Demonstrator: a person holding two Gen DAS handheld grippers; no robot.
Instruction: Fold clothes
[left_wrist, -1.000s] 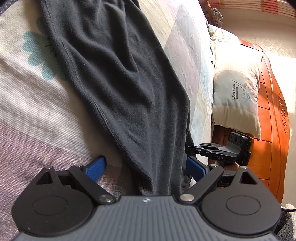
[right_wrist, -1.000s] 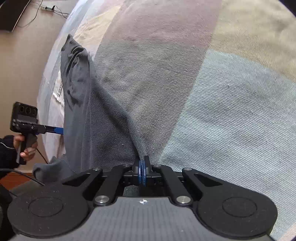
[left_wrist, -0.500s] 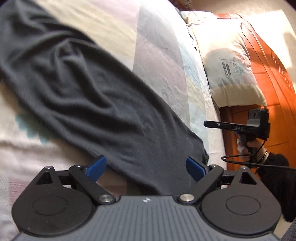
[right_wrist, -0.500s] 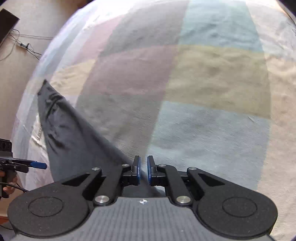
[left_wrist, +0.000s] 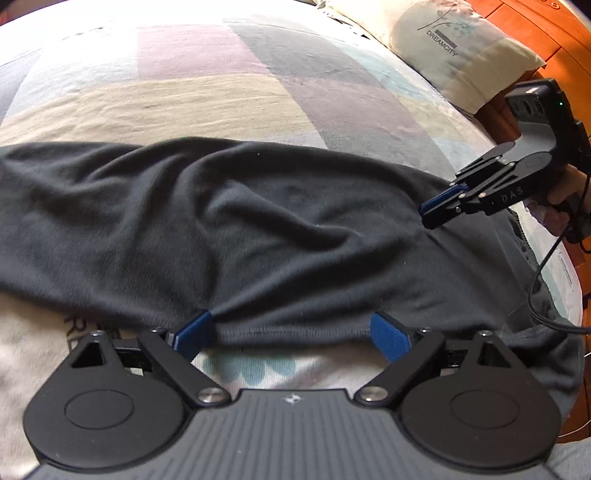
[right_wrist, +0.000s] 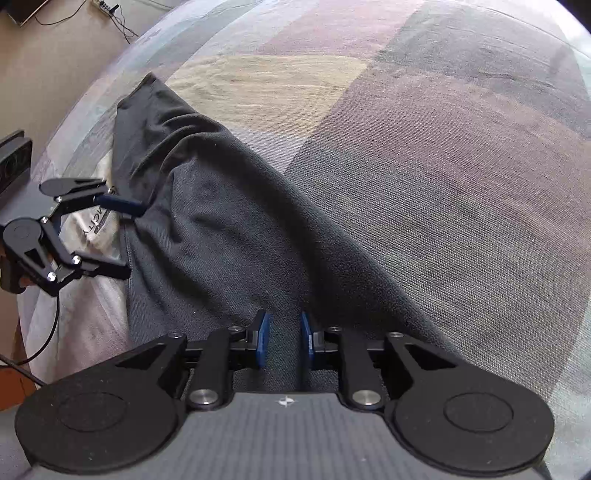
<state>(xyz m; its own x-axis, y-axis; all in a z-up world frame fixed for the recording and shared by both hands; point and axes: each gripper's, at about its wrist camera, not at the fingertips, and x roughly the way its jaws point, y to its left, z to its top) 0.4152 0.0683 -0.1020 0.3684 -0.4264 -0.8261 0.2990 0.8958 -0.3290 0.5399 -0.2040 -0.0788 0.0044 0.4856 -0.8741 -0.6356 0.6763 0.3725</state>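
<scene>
A dark grey garment lies spread in soft folds across the bed, also seen as a long dark strip in the right wrist view. My left gripper is open wide at the garment's near hem, which runs between its blue fingertips. From the right wrist view the left gripper stands open at the cloth's left edge. My right gripper is open by a narrow gap over the garment's end, holding nothing. It also shows at the garment's far right corner.
A patchwork bedcover is under everything. A pillow leans on the orange wooden headboard at the back right. A hand holds the right gripper, with a black cable trailing down. Bare floor with cables lies beyond the bed.
The right gripper was shut on the garment's edge and has opened and let it go. The lifted cloth has dropped flat on the bed. My left gripper swung round to the hem.
</scene>
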